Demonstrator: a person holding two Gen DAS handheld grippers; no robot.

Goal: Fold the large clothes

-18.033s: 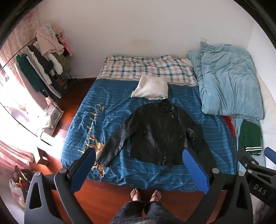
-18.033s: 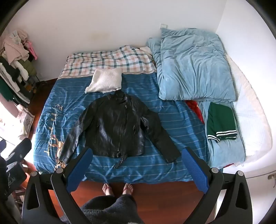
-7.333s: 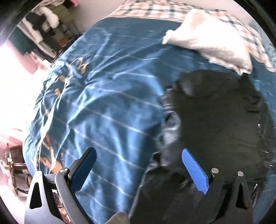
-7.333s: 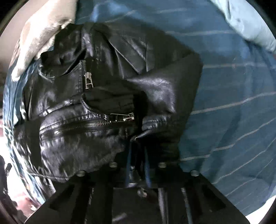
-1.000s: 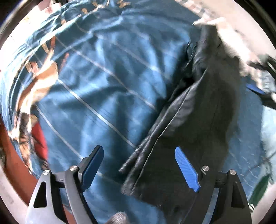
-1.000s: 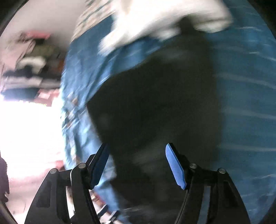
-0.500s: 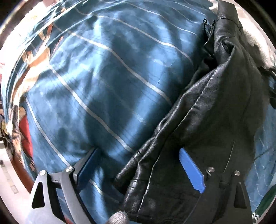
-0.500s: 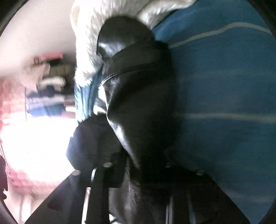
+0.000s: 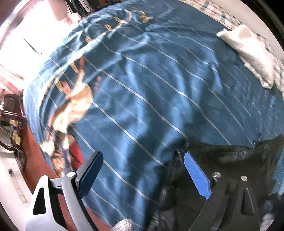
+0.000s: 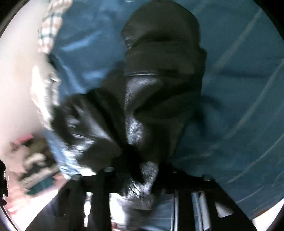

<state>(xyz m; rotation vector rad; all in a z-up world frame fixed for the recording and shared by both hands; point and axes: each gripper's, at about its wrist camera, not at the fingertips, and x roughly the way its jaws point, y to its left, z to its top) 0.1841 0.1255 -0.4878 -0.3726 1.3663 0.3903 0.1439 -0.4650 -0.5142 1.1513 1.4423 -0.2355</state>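
The black leather jacket lies bunched on the blue striped bedspread. My right gripper is shut on a fold of the jacket and holds it up close to the camera; its fingers are hidden by the leather. In the left wrist view the jacket sits at the lower right, with its edge behind the right blue pad. My left gripper is open and empty, above the bedspread at the jacket's left edge.
A white folded knit lies at the far right by the checked sheet. The bed's left edge drops to a red-brown wood floor. A blurred clothes rack shows at the left of the right wrist view.
My left gripper has drawn back off the jacket and swung left, so more bedspread shows. My right gripper stays shut on the jacket and has turned it; the view is blurred.
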